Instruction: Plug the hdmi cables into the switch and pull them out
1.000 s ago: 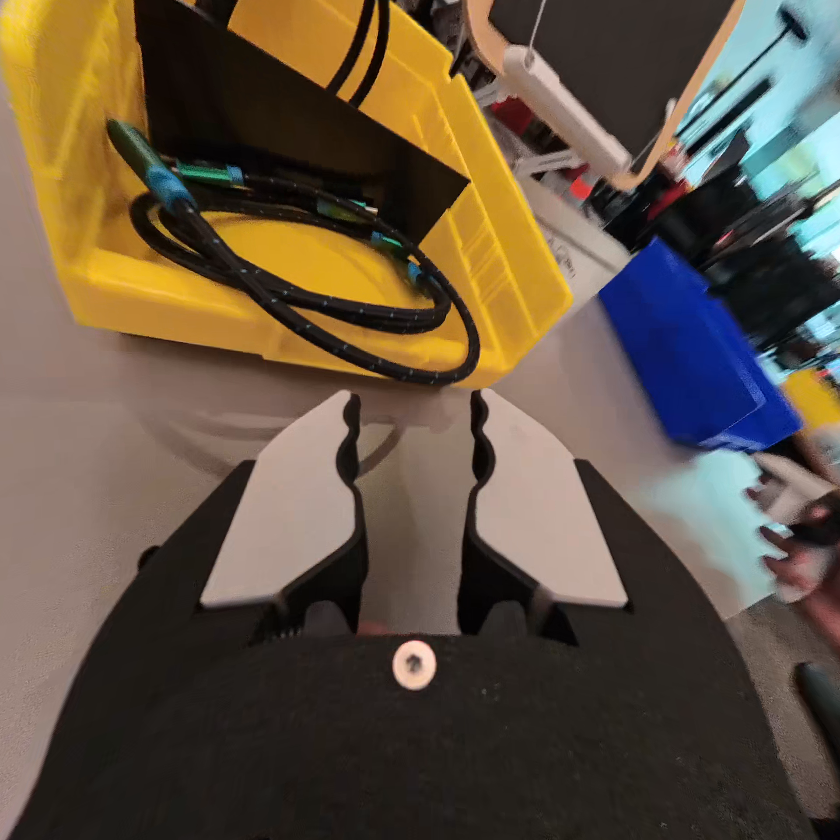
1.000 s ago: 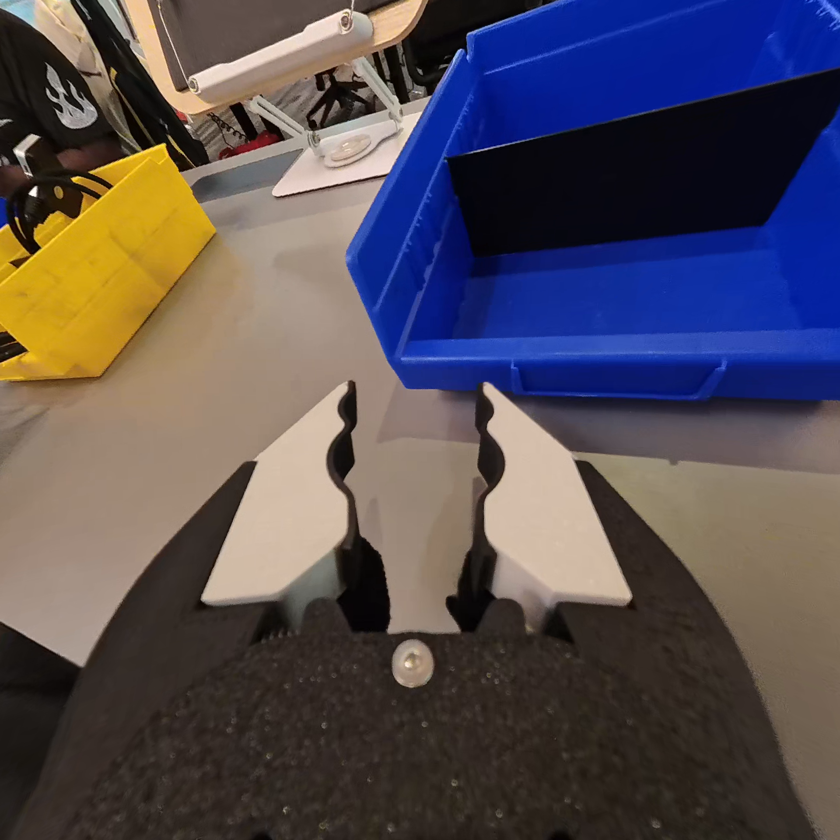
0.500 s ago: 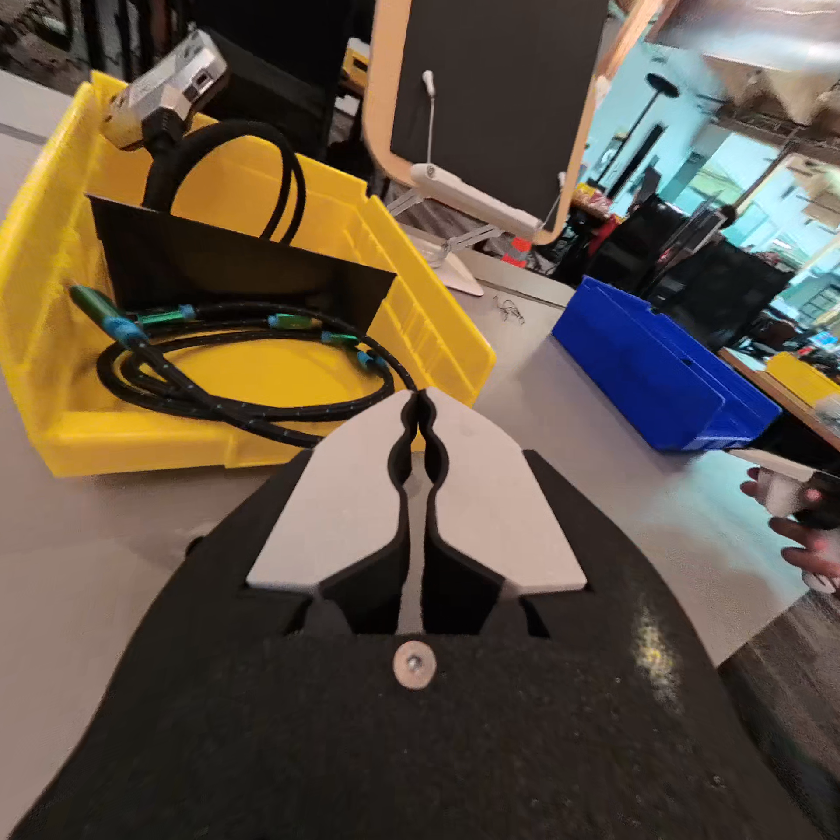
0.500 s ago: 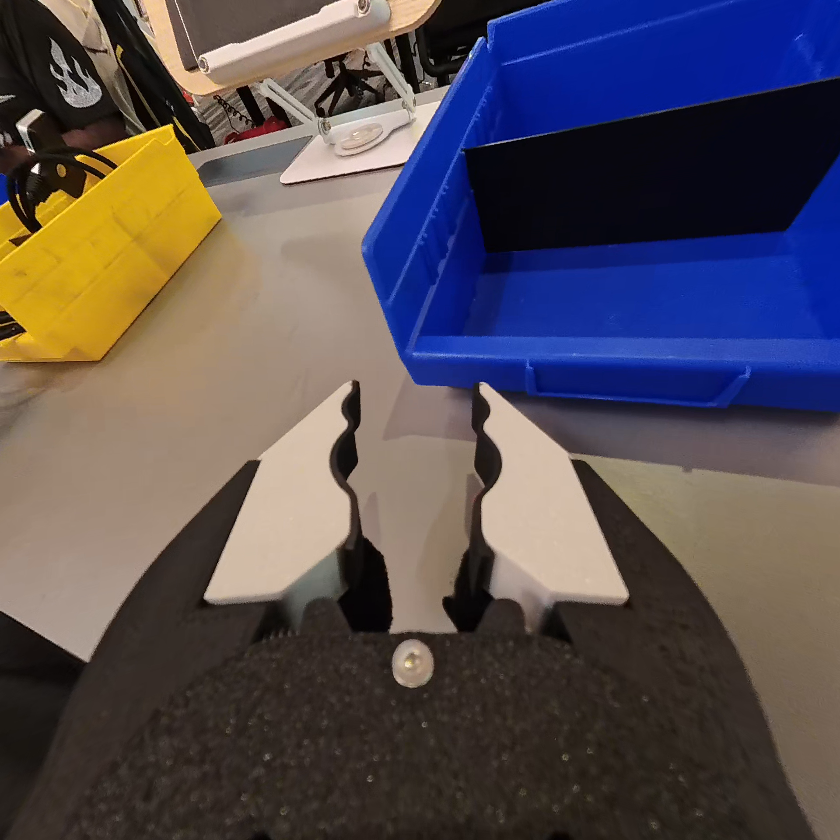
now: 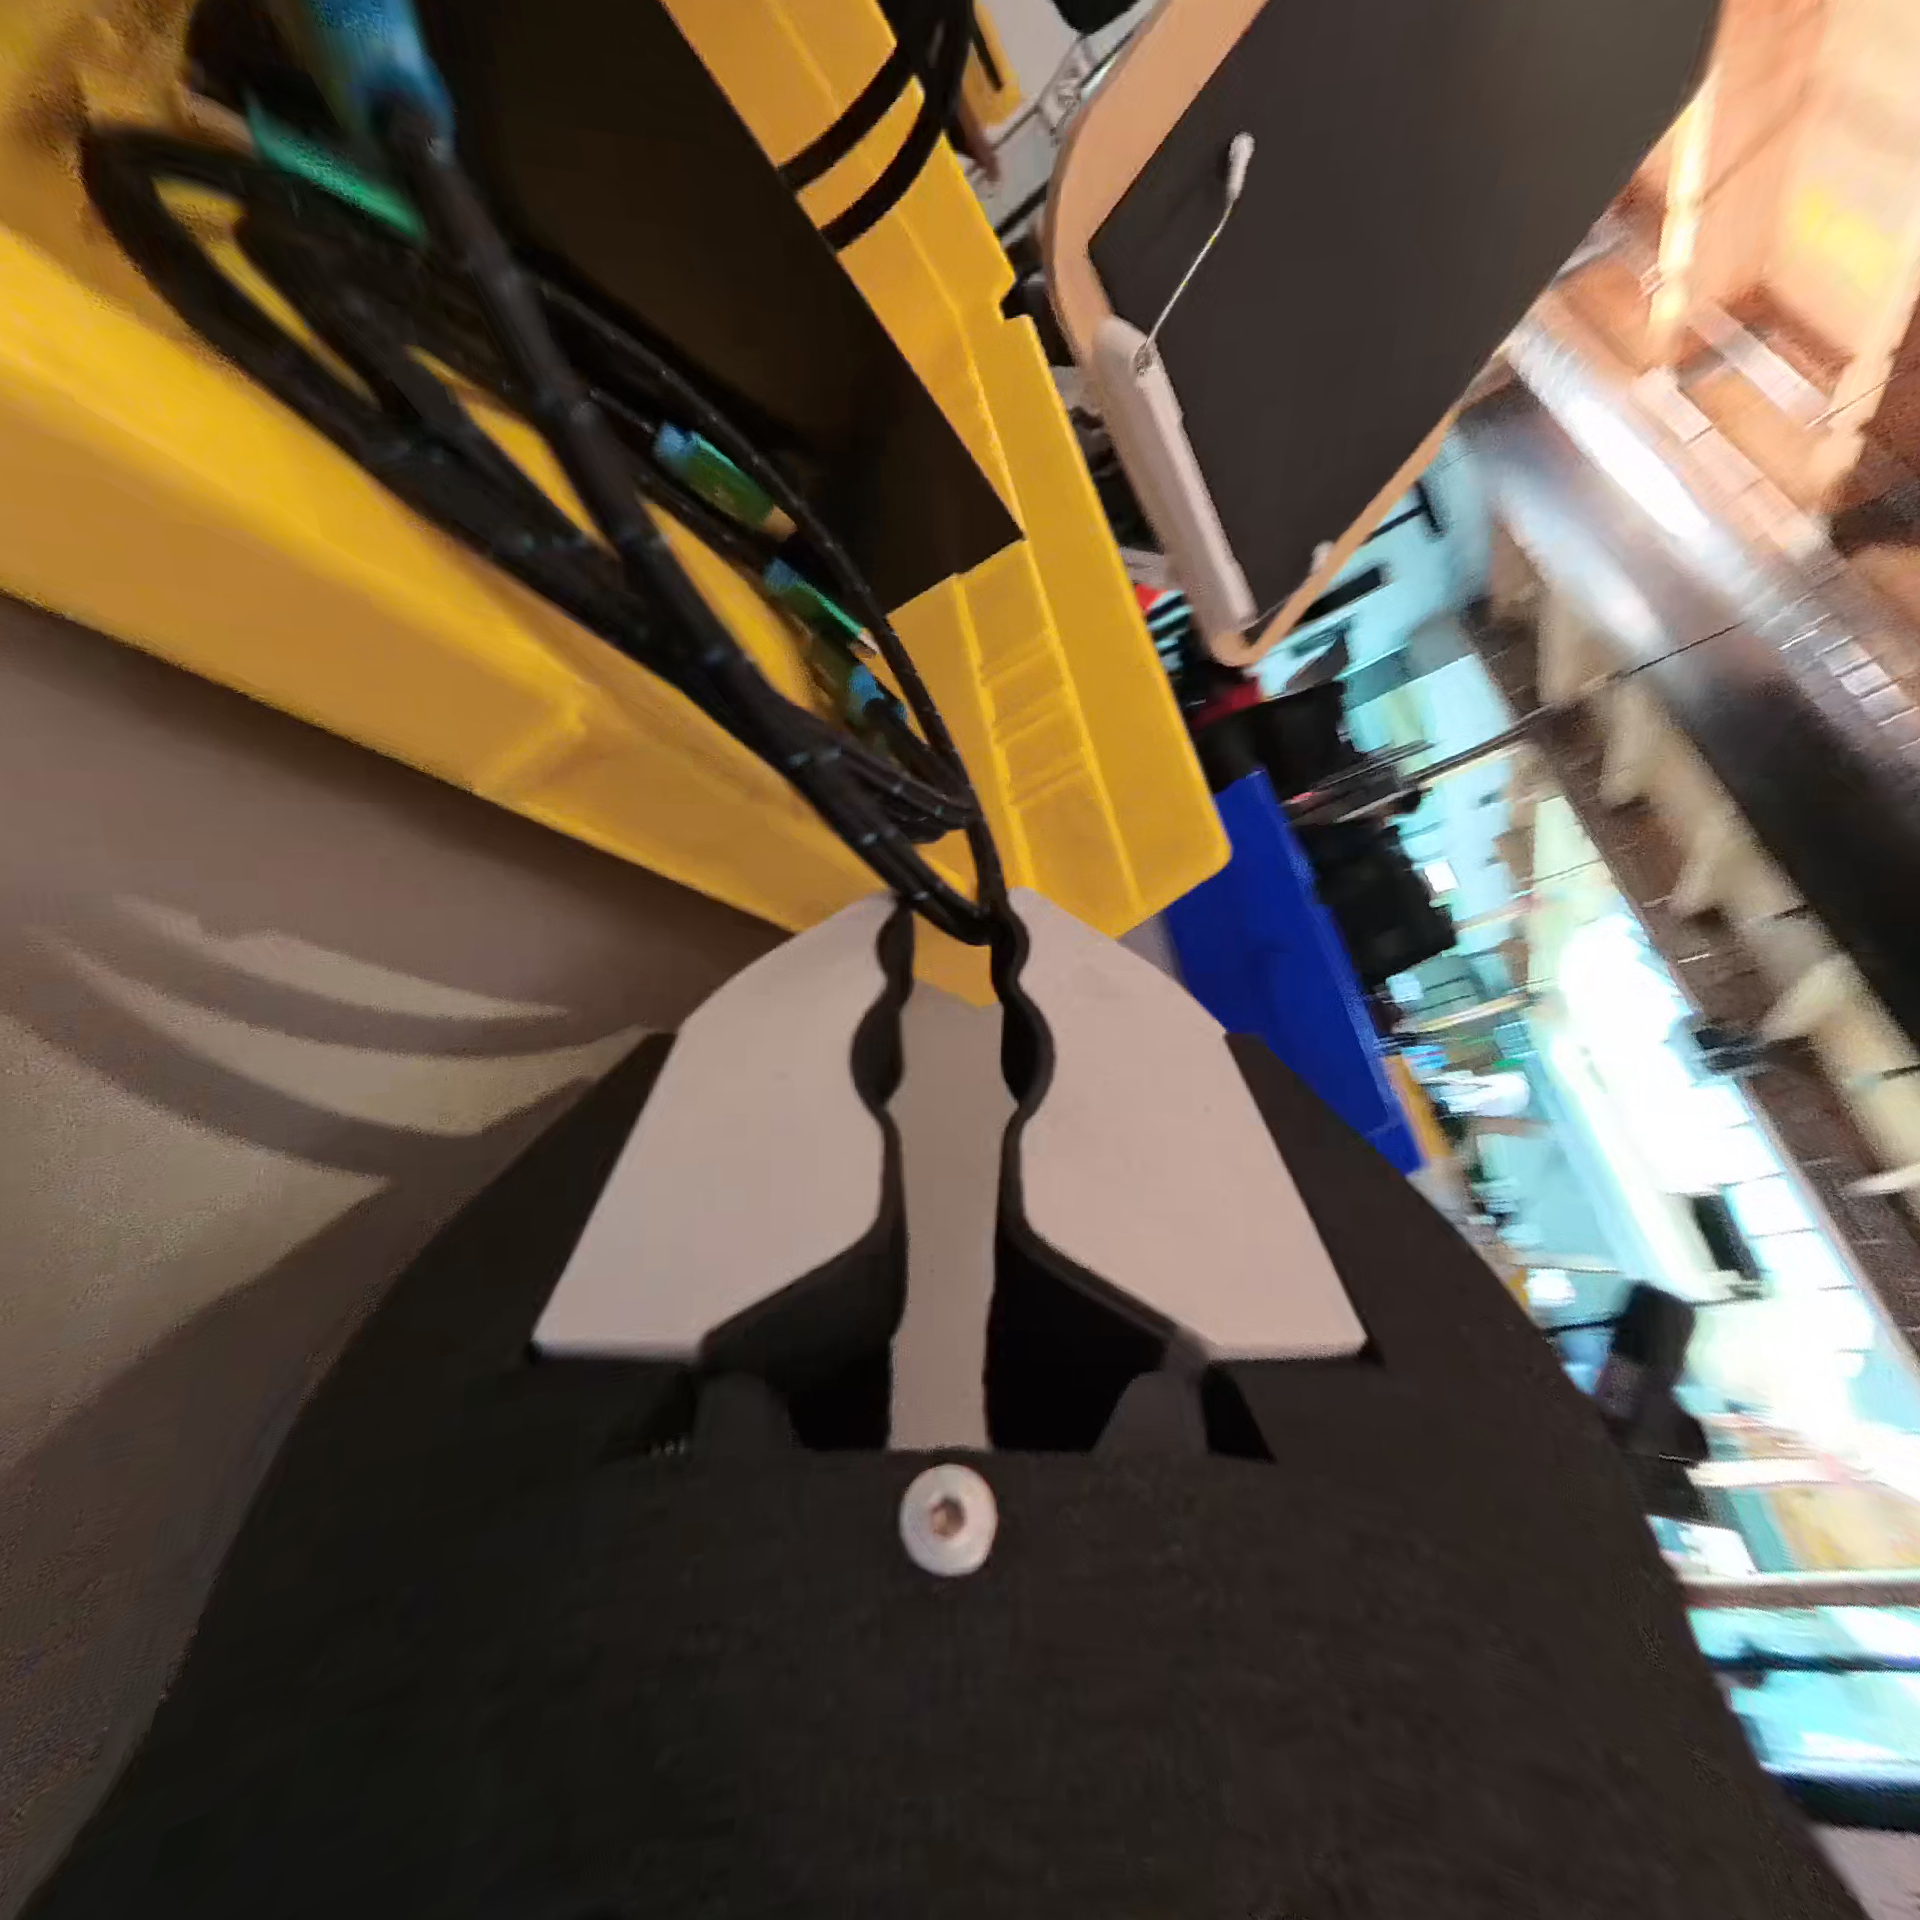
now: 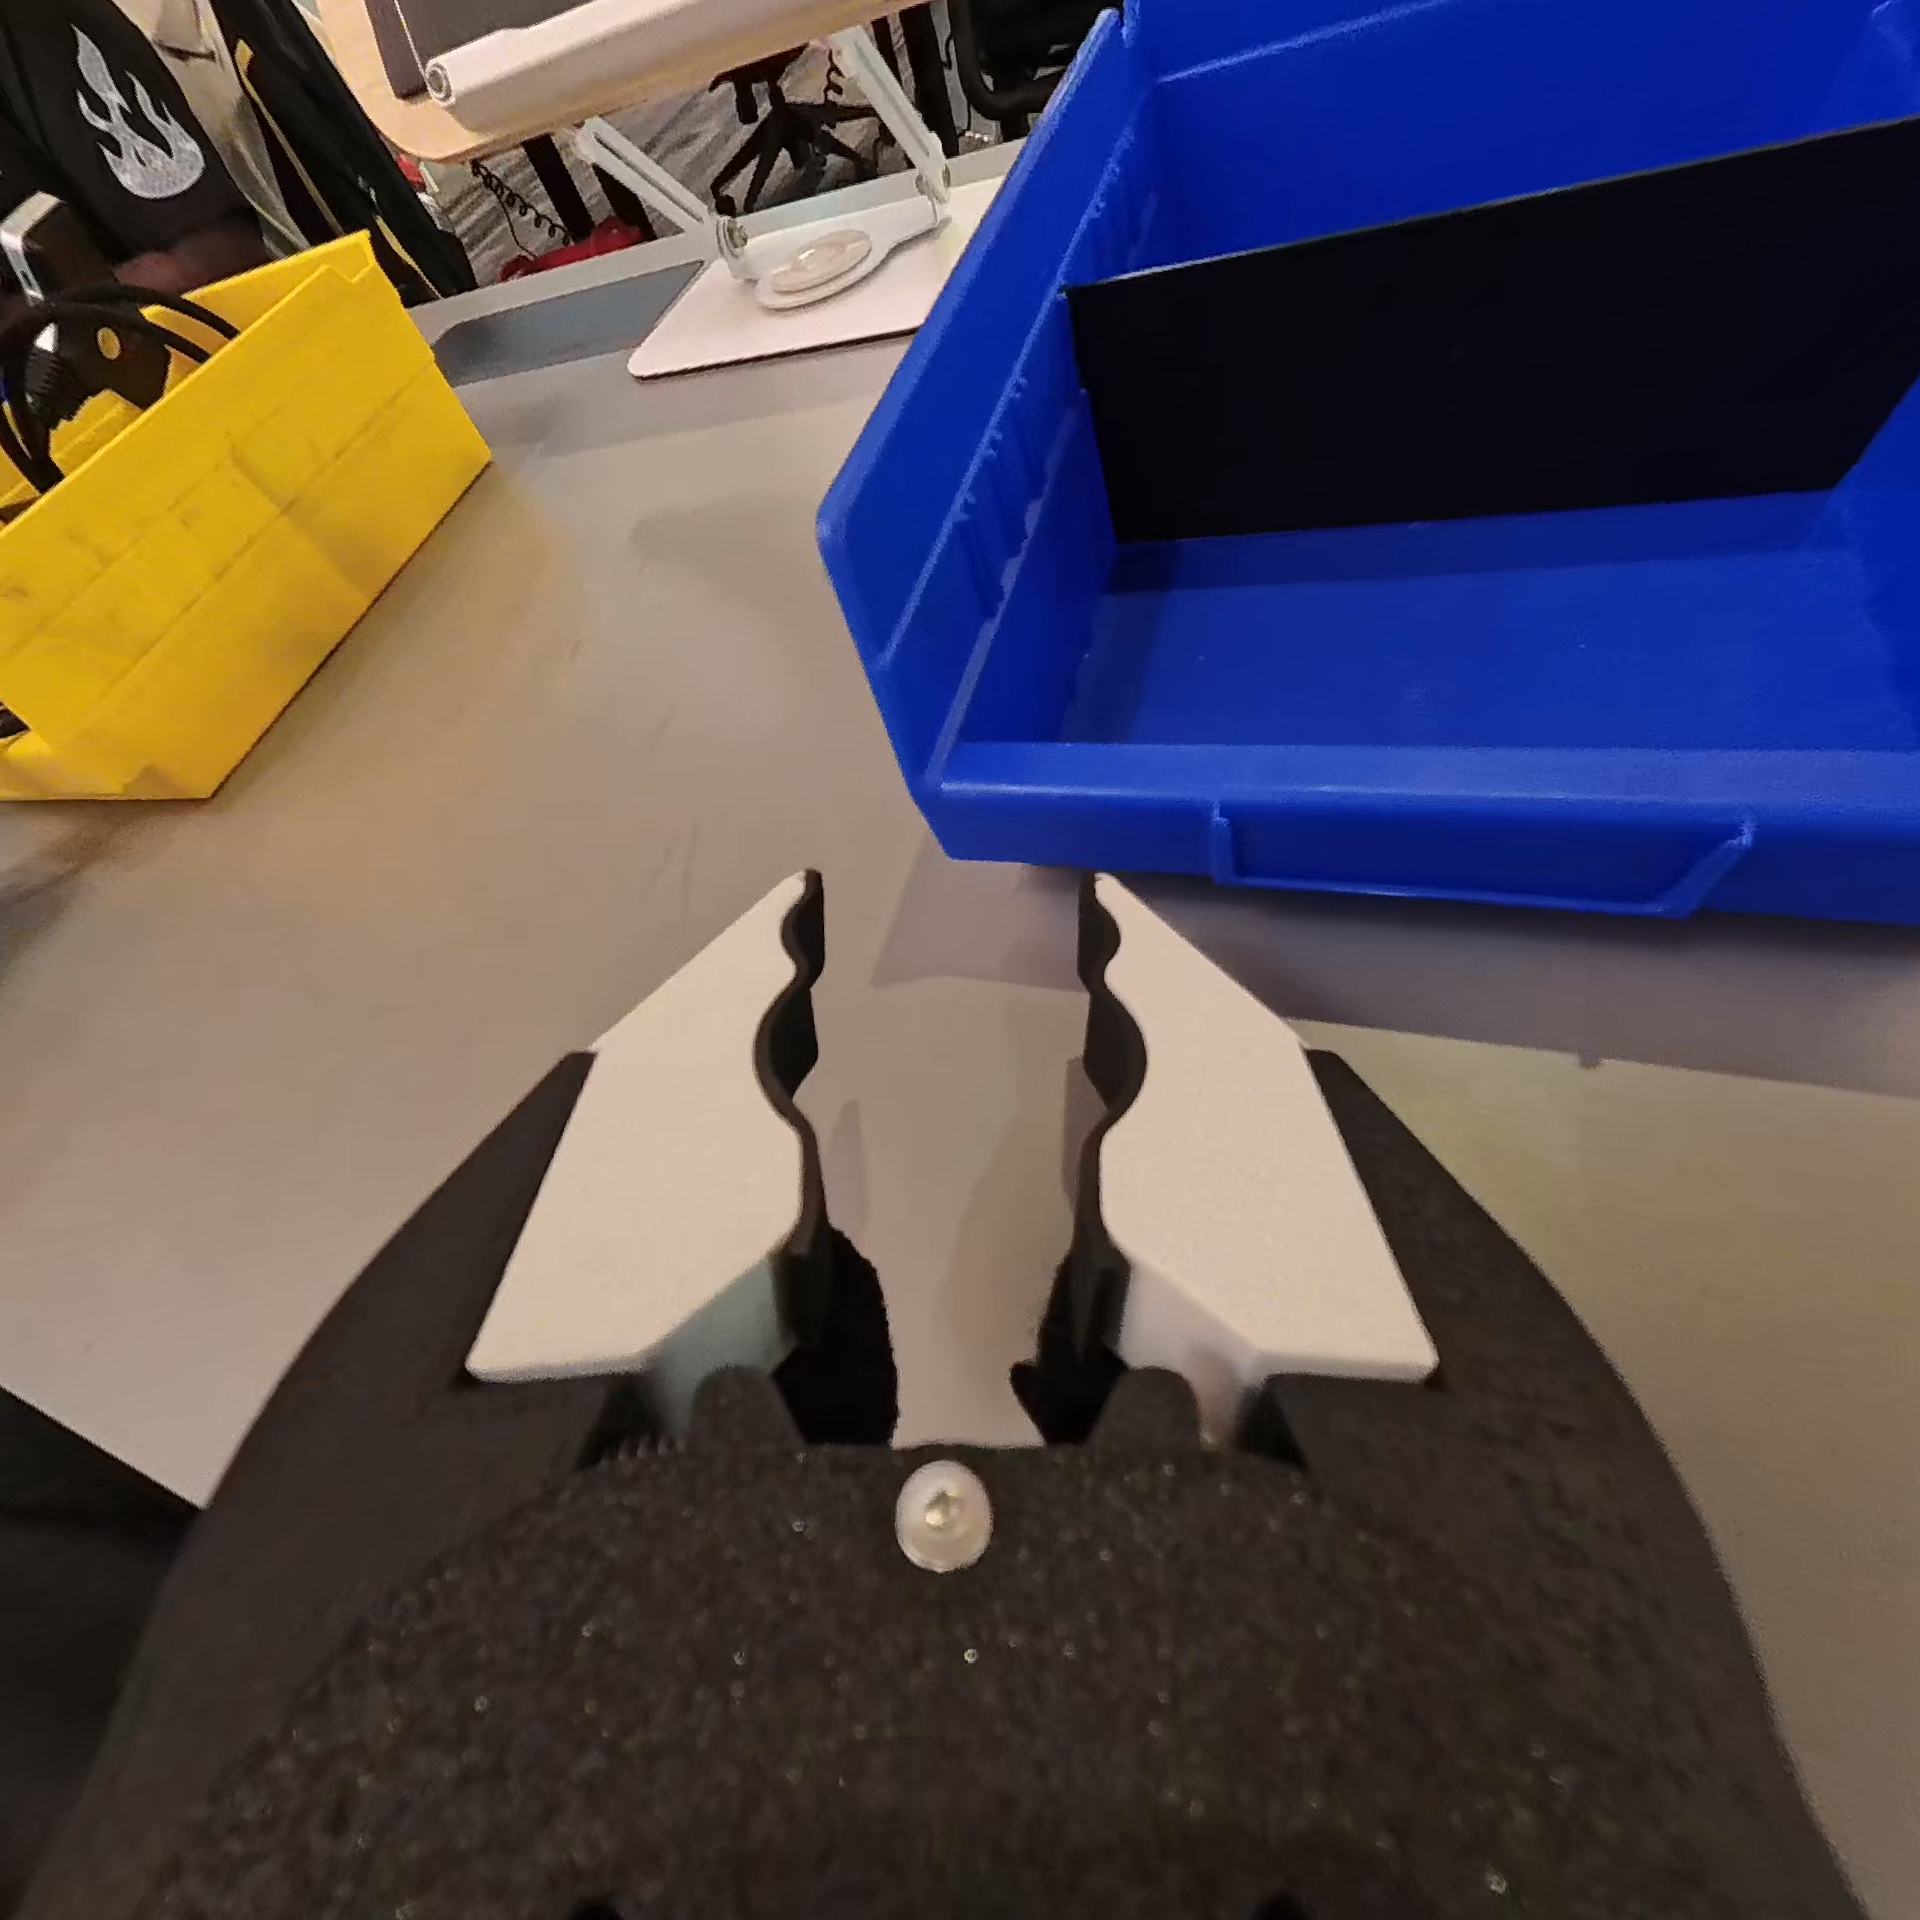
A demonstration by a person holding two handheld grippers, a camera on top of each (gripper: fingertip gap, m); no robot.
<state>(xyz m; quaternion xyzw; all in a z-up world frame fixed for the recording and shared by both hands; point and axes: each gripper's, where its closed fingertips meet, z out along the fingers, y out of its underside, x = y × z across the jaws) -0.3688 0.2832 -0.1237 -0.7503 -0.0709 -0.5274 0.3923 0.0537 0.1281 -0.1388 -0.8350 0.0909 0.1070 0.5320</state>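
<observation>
Black braided HDMI cables (image 5: 582, 436) with green and blue plugs (image 5: 727, 488) lie coiled in the front part of a yellow bin (image 5: 312, 623), in front of its black divider (image 5: 675, 208). The left wrist view is tilted and blurred. My left gripper (image 5: 951, 925) is at the bin's front corner with its jaws a narrow gap apart. A cable loop hangs over the rim right at its tips; I cannot tell if they touch. My right gripper (image 6: 948, 894) is open and empty above the table, in front of a blue bin (image 6: 1455, 831). The switch is not clearly seen.
The blue bin holds only a black divider (image 6: 1507, 353). The yellow bin (image 6: 239, 582) shows at the left of the right wrist view with a black cable (image 6: 62, 343) rising from its back. A person in a black shirt (image 6: 135, 125) and a white monitor stand (image 6: 800, 281) are behind the table. The tips of one gripper are about 45 centimeters away from the tips of the other.
My left gripper shut, then parted a little, and swung in close to the yellow bin's front corner while tilting. My right gripper drifted slightly and stayed open.
</observation>
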